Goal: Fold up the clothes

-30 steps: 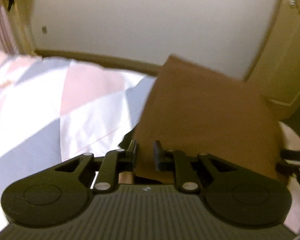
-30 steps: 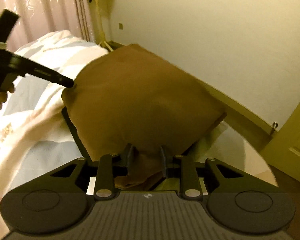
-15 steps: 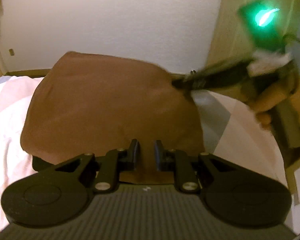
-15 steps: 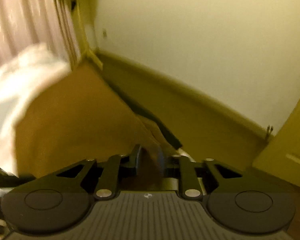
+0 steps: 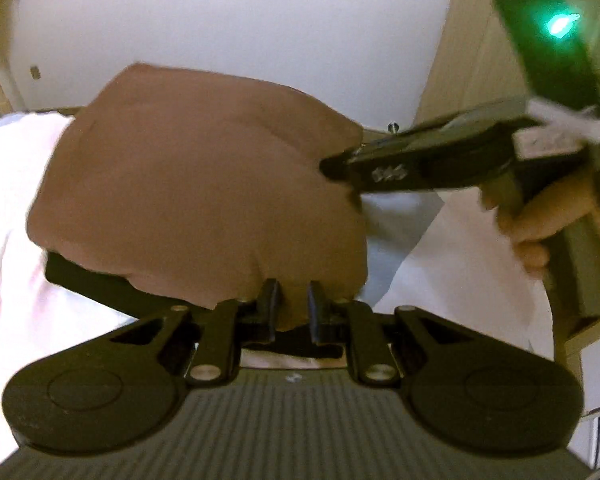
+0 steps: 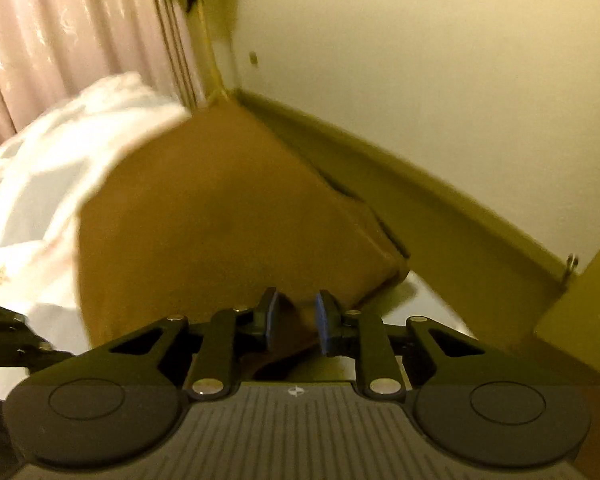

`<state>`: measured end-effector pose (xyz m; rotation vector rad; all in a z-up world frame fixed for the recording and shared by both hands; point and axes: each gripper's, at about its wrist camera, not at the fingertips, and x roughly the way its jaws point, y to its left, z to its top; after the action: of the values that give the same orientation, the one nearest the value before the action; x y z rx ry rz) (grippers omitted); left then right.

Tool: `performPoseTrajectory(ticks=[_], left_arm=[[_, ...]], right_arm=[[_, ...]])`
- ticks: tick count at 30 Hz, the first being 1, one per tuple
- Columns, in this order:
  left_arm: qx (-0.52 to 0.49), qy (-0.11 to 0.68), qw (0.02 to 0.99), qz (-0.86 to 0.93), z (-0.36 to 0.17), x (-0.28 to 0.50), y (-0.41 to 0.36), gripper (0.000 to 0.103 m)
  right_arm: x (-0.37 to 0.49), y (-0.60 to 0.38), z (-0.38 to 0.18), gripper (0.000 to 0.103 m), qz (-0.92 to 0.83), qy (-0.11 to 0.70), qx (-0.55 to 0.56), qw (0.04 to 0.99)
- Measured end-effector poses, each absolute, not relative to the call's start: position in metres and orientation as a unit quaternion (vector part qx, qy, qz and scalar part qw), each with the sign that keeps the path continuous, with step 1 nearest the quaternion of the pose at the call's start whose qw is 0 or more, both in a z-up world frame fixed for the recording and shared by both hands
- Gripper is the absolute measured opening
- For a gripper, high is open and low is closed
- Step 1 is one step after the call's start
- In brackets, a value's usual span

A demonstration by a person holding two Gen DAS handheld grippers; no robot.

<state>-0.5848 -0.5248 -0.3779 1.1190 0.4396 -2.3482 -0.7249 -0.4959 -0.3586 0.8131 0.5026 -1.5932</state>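
So the brown garment (image 5: 204,184) is up off the bed (image 5: 452,264), stretched between both grippers and sagging a bit in the middle. The left gripper (image 5: 293,306) is clamped on the near edge of the cloth, fabric bunched right between its fingers. The right gripper (image 6: 296,316) has a corner of the same garment between its blue pads (image 6: 320,318), and its jaws are opening a little; from the left wrist view you can see it pinching the far right edge, with the person's hand (image 5: 540,224) around the handle. Bed is covered in a pale patchwork sheet (image 6: 40,184), open room left of the cloth. The wall (image 6: 420,80) and baseboard (image 6: 420,200) run close along the far side, curtain (image 6: 60,40) at the left, a door (image 6: 580,320) at the right, so it's tight back there.
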Motion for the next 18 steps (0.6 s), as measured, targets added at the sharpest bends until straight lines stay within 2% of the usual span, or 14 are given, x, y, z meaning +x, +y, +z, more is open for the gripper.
performPoseTrajectory(ticks=[7,11,13,14,15,17,18], left_arm=[[0.417,0.153,0.276,-0.852,-0.342,-0.567,-0.515,0.014],[0.457,0.182,0.320,-0.810,-0.340,-0.564,-0.526,0.014],[0.463,0.200,0.341,-0.793,-0.328,-0.558,-0.526,0.021],[0.464,0.209,0.352,-0.785,-0.322,-0.554,-0.526,0.033],[0.462,0.217,0.362,-0.780,-0.314,-0.549,-0.525,0.045],[0.459,0.225,0.379,-0.771,-0.295,-0.539,-0.521,0.051],[0.457,0.224,0.385,-0.770,-0.284,-0.535,-0.518,0.058]], right_arm=[[-0.729,-0.466,-0.328,0.024,-0.698,0.168,0.360,0.596],[-0.722,-0.456,-0.317,0.027,-0.689,0.157,0.389,0.591],[-0.719,-0.452,-0.311,0.027,-0.686,0.151,0.407,0.584],[-0.716,-0.445,-0.303,0.029,-0.688,0.144,0.405,0.585],[-0.714,-0.437,-0.294,0.035,-0.691,0.139,0.403,0.584],[-0.709,-0.421,-0.278,0.045,-0.698,0.129,0.406,0.575],[-0.705,-0.414,-0.270,0.048,-0.702,0.122,0.410,0.570]])
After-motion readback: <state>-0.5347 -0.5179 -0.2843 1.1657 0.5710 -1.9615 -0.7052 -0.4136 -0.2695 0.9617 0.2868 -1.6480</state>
